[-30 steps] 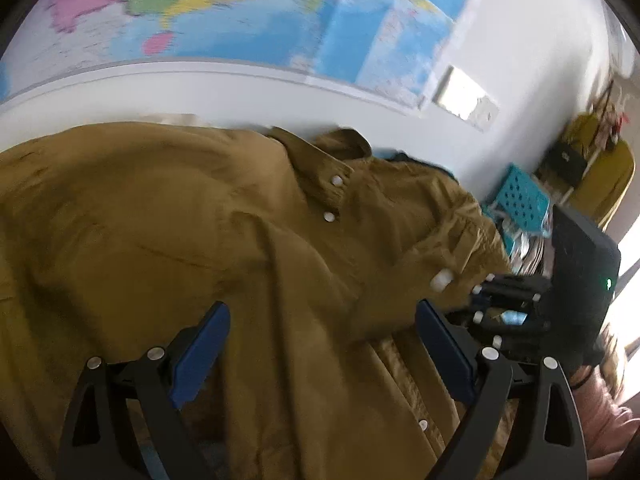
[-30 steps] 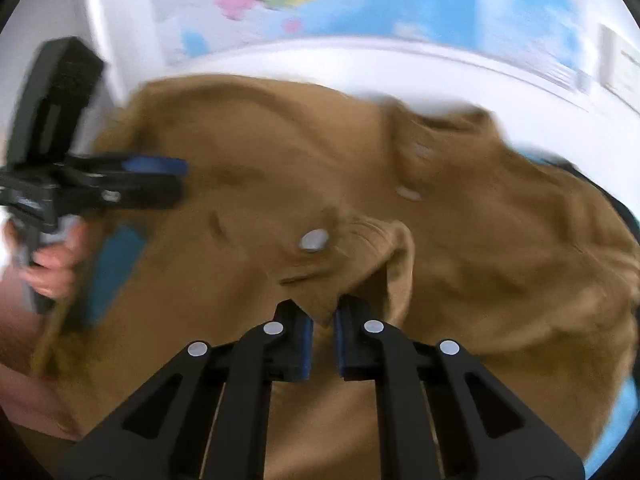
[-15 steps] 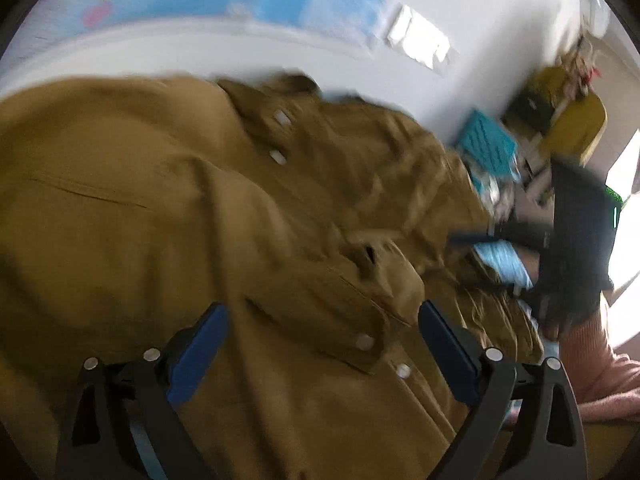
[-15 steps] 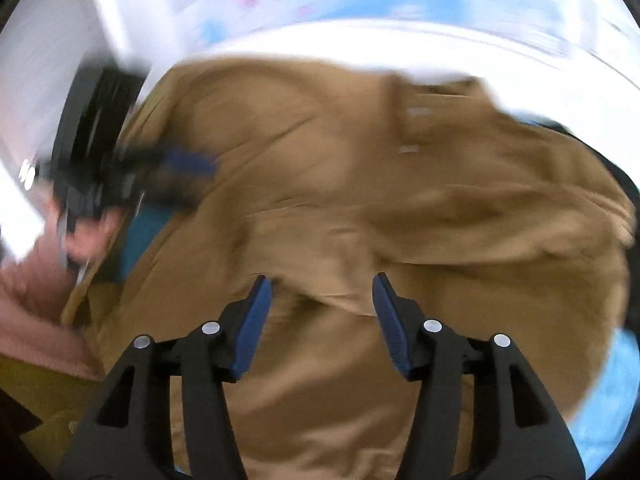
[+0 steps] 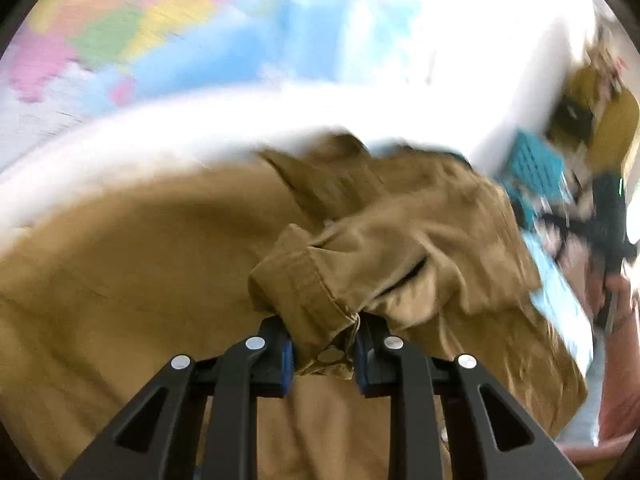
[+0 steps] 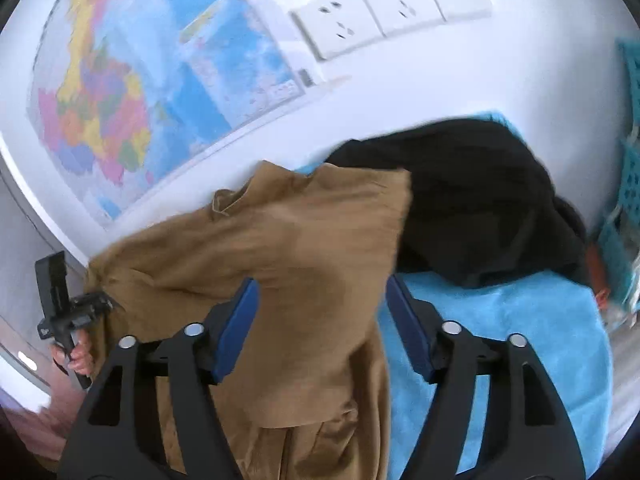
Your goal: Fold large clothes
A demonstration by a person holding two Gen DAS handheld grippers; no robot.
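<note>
Left gripper is closing, its pads pinching the cuff of the brown shirt; a snap button sits between the pads. Shirt is spreading ahead of the tool and to both sides, on a blue towel. Right gripper is opening, jaws wide, gripping nothing, hovering over the shirt's folded edge. Black garment is lying ahead and to its right. Wall map ahead-left, its print too small to read. White sockets ahead, unlabelled.
</note>
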